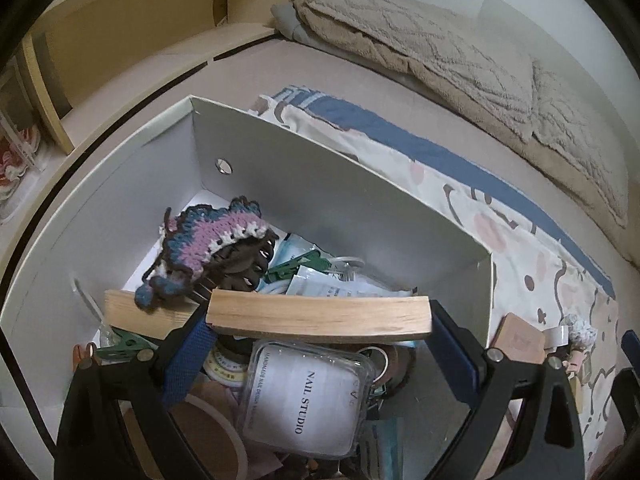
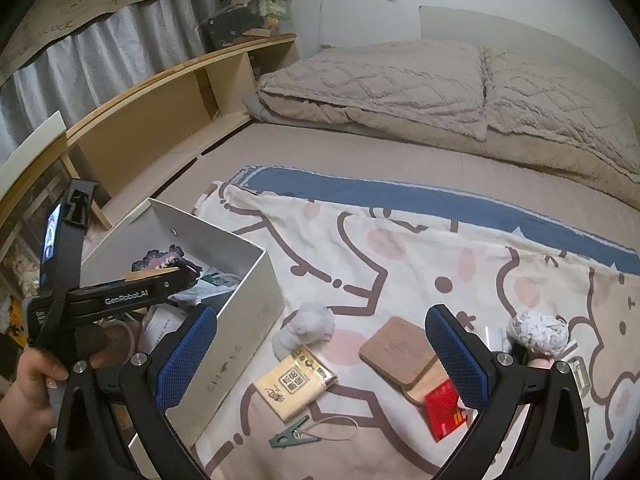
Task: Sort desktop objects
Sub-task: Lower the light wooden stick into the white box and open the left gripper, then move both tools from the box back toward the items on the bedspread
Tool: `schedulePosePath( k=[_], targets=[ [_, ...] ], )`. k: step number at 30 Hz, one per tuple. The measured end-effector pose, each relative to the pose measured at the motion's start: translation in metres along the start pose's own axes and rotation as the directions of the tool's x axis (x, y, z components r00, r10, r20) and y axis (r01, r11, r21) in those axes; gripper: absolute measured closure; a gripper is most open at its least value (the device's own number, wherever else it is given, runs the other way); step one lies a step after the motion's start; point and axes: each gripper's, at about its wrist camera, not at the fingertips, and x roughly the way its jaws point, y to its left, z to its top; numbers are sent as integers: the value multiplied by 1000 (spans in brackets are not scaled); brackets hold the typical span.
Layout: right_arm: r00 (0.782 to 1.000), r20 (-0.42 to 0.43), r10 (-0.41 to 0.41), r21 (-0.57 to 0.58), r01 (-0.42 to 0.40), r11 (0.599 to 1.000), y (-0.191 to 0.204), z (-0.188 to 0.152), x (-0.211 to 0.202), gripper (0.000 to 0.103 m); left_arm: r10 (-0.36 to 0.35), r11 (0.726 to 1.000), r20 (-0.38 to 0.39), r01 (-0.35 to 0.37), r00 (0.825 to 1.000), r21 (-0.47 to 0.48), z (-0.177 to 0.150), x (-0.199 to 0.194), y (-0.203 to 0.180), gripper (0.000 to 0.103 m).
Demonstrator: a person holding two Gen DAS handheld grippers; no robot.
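Left wrist view: the left gripper [image 1: 320,326] is clamped on a wooden block [image 1: 320,314] just above the cluttered white box [image 1: 360,204], walls close all round. Right wrist view: right gripper [image 2: 320,356] spread wide, nothing held, over the roomy patterned cloth [image 2: 420,248], with the wooden coaster [image 2: 398,350] lying between its fingers.

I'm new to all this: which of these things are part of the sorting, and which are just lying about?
Part of the job:
white box
wooden block in left gripper
wooden coaster
yellow pouch
green clip
red packet

Lying about:
beige blanket
wooden shelf
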Motion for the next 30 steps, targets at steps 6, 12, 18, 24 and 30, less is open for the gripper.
schedulePosePath(
  k=[6,12,18,24,30],
  targets=[
    [1000,-10,-11,-6,11,1000,-5,-2,0,0,0,1000,-22,0,1000,27,-2,7,-6,3],
    [1000,-7,-11,-3,11,1000,-7,-2,-3,0,-9,1000,-26,10,1000,26,-2,7,-5,3],
    [1000,-2,-8,-12,8,1000,-4,-3,-5,0,-31,999,-5,31,1000,8,-1,1,-1,0],
    [1000,5,-7,-21,7,1000,-1,-2,-8,0,-21,999,11,21,1000,32,-1,-3,-2,0],
    [1000,13,-6,-18,7,1000,-1,-1,-11,0,-19,999,36,17,999,51,-1,-10,-4,0]
  ],
)
